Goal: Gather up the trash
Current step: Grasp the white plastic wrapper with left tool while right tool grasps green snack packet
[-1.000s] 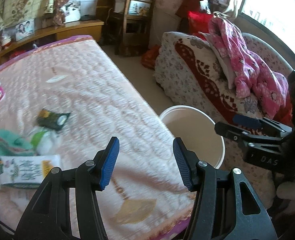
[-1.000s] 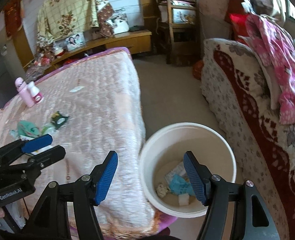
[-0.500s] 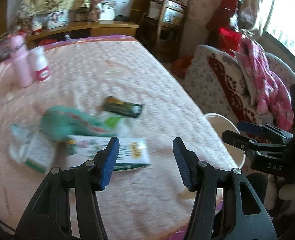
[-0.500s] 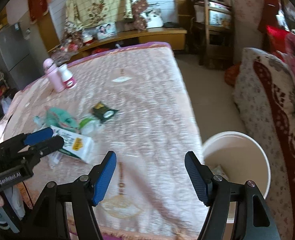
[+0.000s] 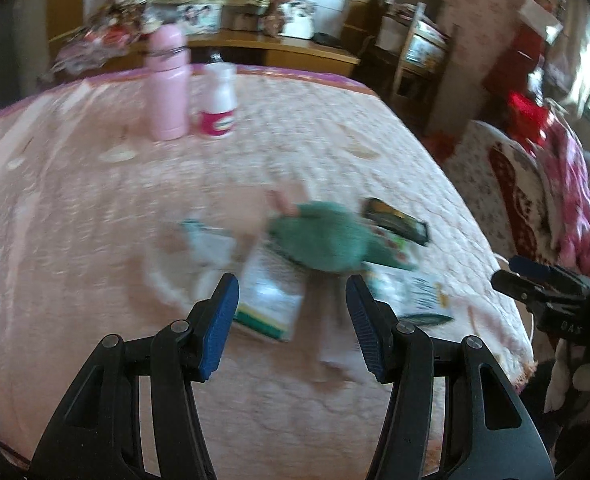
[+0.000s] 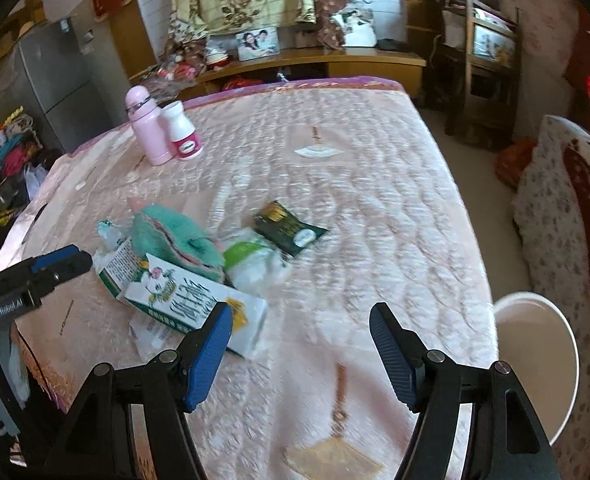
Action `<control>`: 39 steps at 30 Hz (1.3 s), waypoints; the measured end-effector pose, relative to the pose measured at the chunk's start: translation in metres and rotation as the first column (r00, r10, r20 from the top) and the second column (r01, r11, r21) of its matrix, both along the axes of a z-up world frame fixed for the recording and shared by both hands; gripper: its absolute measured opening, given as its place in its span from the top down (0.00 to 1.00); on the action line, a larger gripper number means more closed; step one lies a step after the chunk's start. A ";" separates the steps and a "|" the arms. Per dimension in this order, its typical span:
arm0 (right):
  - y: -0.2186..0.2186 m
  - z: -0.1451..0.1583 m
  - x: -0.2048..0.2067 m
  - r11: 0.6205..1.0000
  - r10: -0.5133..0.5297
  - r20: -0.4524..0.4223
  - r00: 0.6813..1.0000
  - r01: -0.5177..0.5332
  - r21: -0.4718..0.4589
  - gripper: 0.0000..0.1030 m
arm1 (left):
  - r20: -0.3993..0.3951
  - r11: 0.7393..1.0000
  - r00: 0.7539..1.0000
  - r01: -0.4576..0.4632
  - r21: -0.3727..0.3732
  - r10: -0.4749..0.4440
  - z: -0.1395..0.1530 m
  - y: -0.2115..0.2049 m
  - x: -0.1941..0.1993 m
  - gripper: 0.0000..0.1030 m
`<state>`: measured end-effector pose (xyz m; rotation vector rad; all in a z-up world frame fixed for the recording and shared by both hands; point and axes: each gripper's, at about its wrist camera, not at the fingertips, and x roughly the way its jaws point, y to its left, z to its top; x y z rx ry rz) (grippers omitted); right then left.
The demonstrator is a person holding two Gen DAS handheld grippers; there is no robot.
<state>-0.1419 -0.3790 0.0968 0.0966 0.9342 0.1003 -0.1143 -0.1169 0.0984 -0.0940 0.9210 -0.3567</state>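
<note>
A pile of trash lies on the pink quilted bed [image 6: 375, 208]: a white and green carton [image 6: 191, 300], a teal crumpled item [image 6: 171, 240], a white and green wrapper [image 6: 251, 260] and a dark green packet [image 6: 289, 228]. In the left wrist view the teal item [image 5: 319, 236] and a carton [image 5: 269, 292] lie just beyond my open, empty left gripper [image 5: 291, 316]. My right gripper [image 6: 299, 352] is open and empty above the bed's near edge, right of the pile. The white bin [image 6: 535, 360] stands on the floor at the right.
A pink bottle [image 6: 147, 128] and a white jar with a pink label [image 6: 183, 132] stand at the far left of the bed. A floral sofa [image 6: 563, 216] lies right of the bin. Wooden shelf and chair stand at the back.
Both grippers have swung left from the bin toward the trash pile. The left gripper is now closer to the pile, which fills the middle of its view. Both stay open.
</note>
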 end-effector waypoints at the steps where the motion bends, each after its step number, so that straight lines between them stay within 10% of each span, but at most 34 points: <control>1: 0.003 -0.001 0.006 1.000 0.009 0.004 1.000 -0.009 0.001 0.33 | -0.013 1.000 1.000 -0.014 -0.008 0.014 -0.001 0.007 0.005 0.47; 11: 0.021 -0.033 0.093 0.993 0.097 -0.049 0.994 -0.099 -0.061 0.33 | -0.123 0.992 0.989 -0.088 -0.091 0.076 -0.017 0.033 0.056 0.47; 21: 0.031 -0.070 0.144 0.974 0.177 -0.106 0.979 -0.189 -0.126 0.33 | -0.168 0.995 0.981 -0.098 -0.014 0.094 -0.047 0.029 0.087 0.48; 23: 0.029 -0.075 0.150 0.976 0.171 -0.114 0.979 -0.184 -0.114 0.34 | -0.161 0.996 0.983 -0.086 -0.009 0.083 -0.050 0.028 0.090 0.64; 27: 0.023 -0.077 0.153 0.986 0.133 -0.110 0.985 -0.143 -0.088 0.65 | -0.172 0.998 0.984 -0.049 -0.037 0.042 -0.051 0.030 0.098 0.77; 39: 0.008 -0.031 0.097 0.998 0.044 -0.005 0.999 -0.044 0.036 0.72 | -0.013 0.993 1.000 0.018 -0.115 -0.019 0.022 0.035 0.071 0.81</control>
